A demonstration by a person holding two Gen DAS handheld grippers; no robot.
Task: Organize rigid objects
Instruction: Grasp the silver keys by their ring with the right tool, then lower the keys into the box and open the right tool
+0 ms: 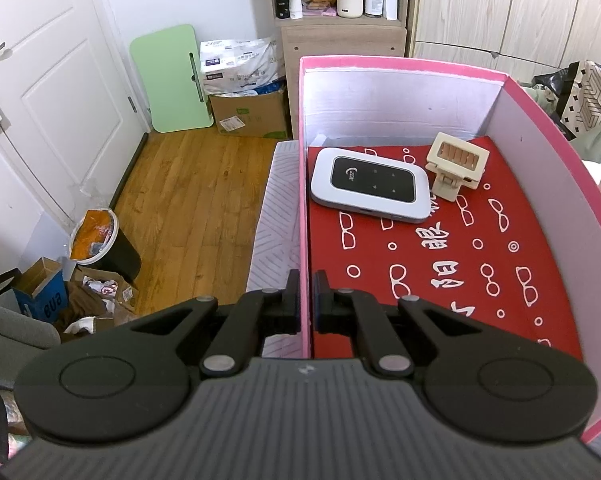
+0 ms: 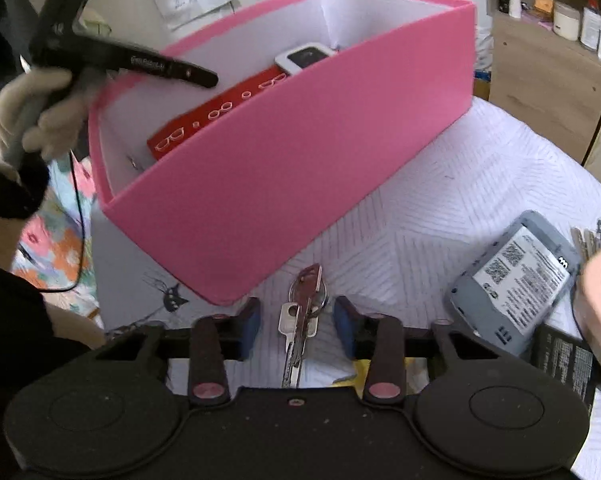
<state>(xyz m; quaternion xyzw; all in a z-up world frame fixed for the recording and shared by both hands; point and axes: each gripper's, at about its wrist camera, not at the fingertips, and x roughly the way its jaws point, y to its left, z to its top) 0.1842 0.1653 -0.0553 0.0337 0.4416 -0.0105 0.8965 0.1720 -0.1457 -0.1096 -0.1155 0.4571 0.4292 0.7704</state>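
A pink box (image 1: 400, 65) stands on a white quilted cover. Its floor is lined with a red cloth (image 1: 440, 272) printed with glasses. On the cloth lie a white pocket router (image 1: 370, 184) and a beige clip holder (image 1: 456, 164). My left gripper (image 1: 305, 294) is shut on the box's left wall, one finger on each side. In the right wrist view the pink box (image 2: 300, 152) stands just beyond a bunch of keys (image 2: 302, 312). My right gripper (image 2: 298, 320) straddles the keys; its blue pads (image 2: 250, 322) stand clear of them on both sides.
A grey labelled device (image 2: 512, 280), a black pack (image 2: 568, 356) and wooden pegs (image 2: 588, 236) lie on the cover (image 2: 440, 184) at right. A gloved hand (image 2: 40, 104) holds the other gripper. Beyond the bed's edge are a wooden floor (image 1: 188, 200), a bin (image 1: 100, 240) and cardboard boxes (image 1: 248, 114).
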